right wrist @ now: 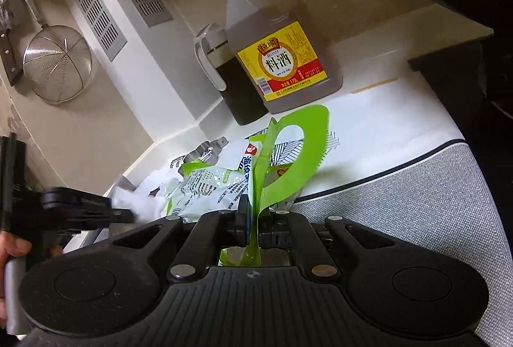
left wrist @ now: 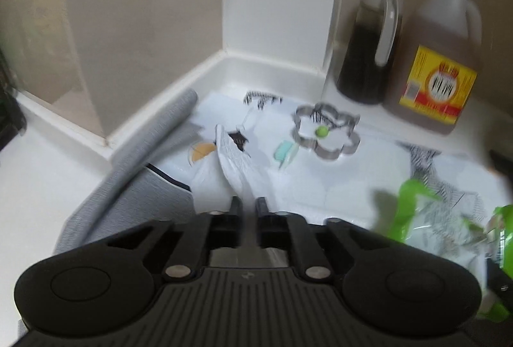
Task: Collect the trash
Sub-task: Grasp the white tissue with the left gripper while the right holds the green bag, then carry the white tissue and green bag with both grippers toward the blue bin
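Observation:
My left gripper [left wrist: 248, 206] is shut on a crumpled white paper wrapper [left wrist: 234, 161] that sticks forward from its tips over the patterned mat [left wrist: 336, 186]. My right gripper [right wrist: 253, 212] is shut on the handle of a green plastic bag [right wrist: 295, 148], held up above the counter. Printed snack wrappers [right wrist: 211, 186] lie in the bag's mouth. The bag also shows at the right edge of the left wrist view [left wrist: 413, 209]. The left gripper's body [right wrist: 77, 206] appears at the left of the right wrist view.
A metal flower-shaped cutter [left wrist: 327, 129] with a green pea, a small teal item [left wrist: 283, 151] and an orange scrap [left wrist: 202, 151] lie on the mat. A dark sauce jug [left wrist: 365, 52] and a cooking-wine bottle [left wrist: 439, 58] stand against the wall. A grey rolled cloth [left wrist: 150, 148] lies left.

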Tool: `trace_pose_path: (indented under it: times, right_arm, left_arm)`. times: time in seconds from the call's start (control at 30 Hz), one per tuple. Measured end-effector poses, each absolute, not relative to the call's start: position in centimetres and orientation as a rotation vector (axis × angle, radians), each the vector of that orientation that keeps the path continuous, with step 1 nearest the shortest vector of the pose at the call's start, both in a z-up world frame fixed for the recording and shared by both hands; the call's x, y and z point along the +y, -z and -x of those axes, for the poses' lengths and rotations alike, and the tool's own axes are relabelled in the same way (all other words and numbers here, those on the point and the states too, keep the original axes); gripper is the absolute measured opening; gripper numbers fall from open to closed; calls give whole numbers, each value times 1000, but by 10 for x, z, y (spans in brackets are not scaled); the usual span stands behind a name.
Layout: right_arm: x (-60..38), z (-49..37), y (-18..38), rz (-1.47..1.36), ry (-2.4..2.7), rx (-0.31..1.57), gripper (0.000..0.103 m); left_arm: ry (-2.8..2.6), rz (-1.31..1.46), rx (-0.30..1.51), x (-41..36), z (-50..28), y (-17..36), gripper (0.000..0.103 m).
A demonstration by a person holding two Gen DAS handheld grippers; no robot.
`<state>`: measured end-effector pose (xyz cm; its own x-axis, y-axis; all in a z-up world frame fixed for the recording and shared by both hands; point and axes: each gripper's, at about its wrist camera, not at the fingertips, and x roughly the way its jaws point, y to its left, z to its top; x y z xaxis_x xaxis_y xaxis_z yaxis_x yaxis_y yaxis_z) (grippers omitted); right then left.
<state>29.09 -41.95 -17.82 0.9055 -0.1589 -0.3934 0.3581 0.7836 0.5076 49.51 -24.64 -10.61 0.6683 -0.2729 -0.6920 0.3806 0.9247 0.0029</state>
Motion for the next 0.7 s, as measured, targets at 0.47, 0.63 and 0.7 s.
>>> trace_pose_path:
  times: [0.47,0.63,0.7]
  right_arm:
    - [-411,-282,168,-548,227,218,5]
    - [-406,-281,166,-513,206,187,5]
    - [-405,-278,165,-507,199,165,5]
  left_arm:
    - [416,-31,569,-159,-369,12,4]
    - [394,1,552,-127,-317,6,4]
    - [378,5,542,-114,-295,7,4]
